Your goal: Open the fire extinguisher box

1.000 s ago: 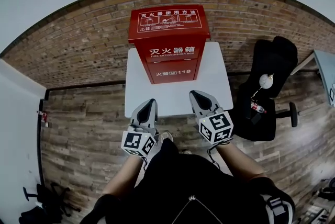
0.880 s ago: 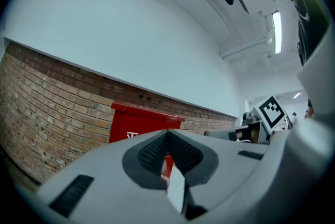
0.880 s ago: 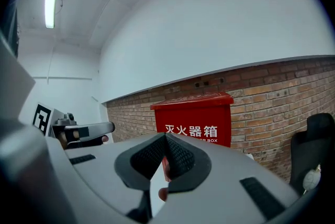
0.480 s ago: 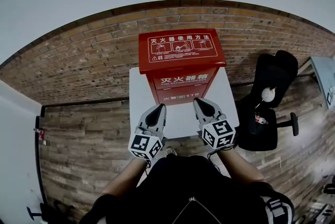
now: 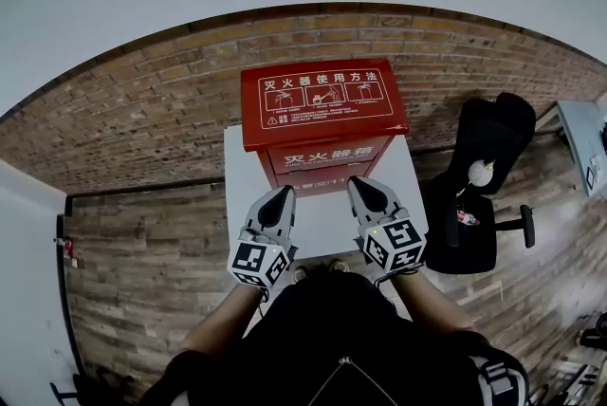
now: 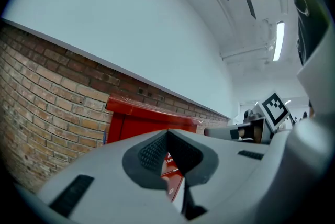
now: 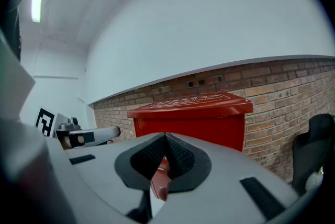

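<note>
Right, we hold the left tool (image 5: 283,194) and right tool (image 5: 357,184) clamped together on nothing, side by side over the white worktop (image 5: 321,226), tips near the red fire extinguisher box (image 5: 318,169) on it, lid (image 5: 322,101) seemingly down, against the brick wall (image 5: 142,105).

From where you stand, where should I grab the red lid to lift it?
Likely the lid's front lip: it overhangs the box front facing you, and its back faces the brick wall. Come from the front, underneath. Both shut now: left gripper, right gripper; open first.
</note>
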Demonstrator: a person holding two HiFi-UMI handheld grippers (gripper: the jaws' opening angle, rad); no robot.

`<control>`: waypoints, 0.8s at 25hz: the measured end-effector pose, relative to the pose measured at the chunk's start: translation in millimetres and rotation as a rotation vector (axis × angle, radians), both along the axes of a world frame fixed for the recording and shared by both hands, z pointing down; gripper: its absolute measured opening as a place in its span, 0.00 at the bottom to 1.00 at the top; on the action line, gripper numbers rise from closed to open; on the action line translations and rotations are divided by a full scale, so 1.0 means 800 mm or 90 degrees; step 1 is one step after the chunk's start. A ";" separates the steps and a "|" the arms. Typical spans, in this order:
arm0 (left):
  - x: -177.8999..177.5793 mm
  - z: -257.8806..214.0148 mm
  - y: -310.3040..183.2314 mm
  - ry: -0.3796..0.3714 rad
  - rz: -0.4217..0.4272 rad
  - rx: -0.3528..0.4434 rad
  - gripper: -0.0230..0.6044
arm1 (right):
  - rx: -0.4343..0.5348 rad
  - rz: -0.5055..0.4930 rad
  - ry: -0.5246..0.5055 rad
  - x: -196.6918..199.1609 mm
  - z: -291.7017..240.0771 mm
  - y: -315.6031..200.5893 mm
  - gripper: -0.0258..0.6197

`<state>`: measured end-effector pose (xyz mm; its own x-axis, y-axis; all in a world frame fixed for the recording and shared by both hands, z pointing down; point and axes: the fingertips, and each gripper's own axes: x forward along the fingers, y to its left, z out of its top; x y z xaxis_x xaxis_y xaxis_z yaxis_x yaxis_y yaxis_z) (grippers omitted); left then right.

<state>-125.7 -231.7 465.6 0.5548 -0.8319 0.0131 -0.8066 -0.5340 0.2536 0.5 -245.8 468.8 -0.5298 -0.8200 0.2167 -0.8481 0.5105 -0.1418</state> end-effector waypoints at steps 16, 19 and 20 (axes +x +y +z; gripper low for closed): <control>-0.060 -0.043 -0.046 -0.068 -0.092 0.064 0.46 | 0.094 -0.007 0.026 0.112 -0.057 -0.063 0.42; -0.078 -0.042 -0.058 -0.089 -0.104 0.054 0.51 | 0.087 -0.002 0.037 0.133 -0.053 -0.078 0.44; -0.083 -0.041 -0.063 -0.095 -0.104 0.050 0.53 | 0.083 -0.002 0.039 0.138 -0.051 -0.083 0.44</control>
<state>-191.8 -282.0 432.5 0.4099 -0.9120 0.0160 -0.9091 -0.4071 0.0880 111.3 -312.4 428.3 -0.5210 -0.8418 0.1411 -0.8518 0.5235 -0.0223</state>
